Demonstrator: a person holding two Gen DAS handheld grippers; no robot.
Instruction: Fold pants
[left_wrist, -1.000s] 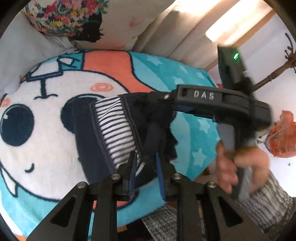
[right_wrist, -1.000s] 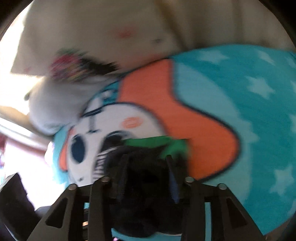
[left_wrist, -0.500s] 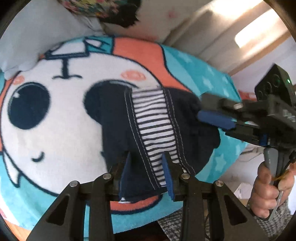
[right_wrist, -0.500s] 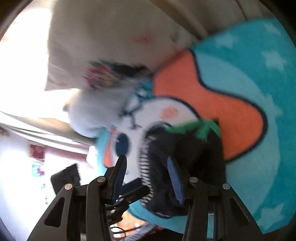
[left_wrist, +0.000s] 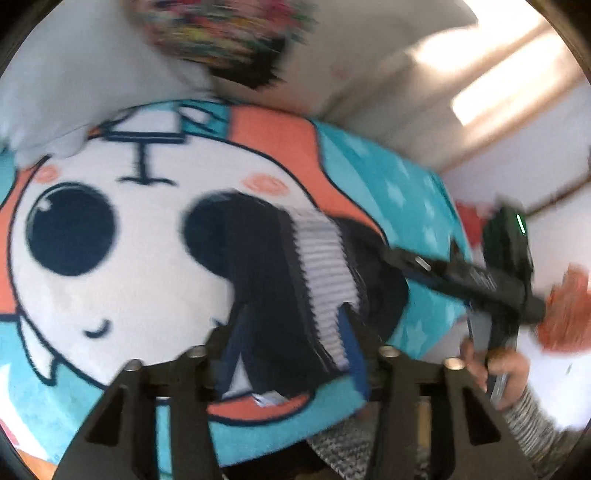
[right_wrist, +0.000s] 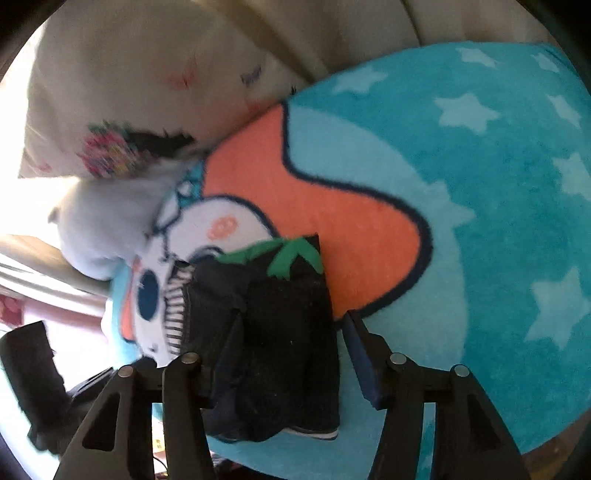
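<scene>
The dark navy pants (left_wrist: 273, 280) with a striped white panel (left_wrist: 325, 266) lie folded on the cartoon blanket (left_wrist: 110, 288). In the right wrist view the pants (right_wrist: 280, 339) show a green waistband trim (right_wrist: 291, 254). My left gripper (left_wrist: 284, 332) is open with its jaws straddling the near edge of the pants. My right gripper (right_wrist: 291, 336) is open, its jaws on either side of the folded bundle. The right gripper's body (left_wrist: 472, 277) reaches in from the right in the left wrist view.
The blue, orange and white blanket (right_wrist: 480, 184) covers the bed. A white pillow with a floral print (left_wrist: 229, 40) and a pale pillow (right_wrist: 107, 221) lie at the far side. A beige curtain (right_wrist: 332, 33) hangs behind. The bed's edge is close below.
Both grippers have opened wider and let go of the pants, which now lie folded on the blanket. The right gripper has swung back over the bundle.
</scene>
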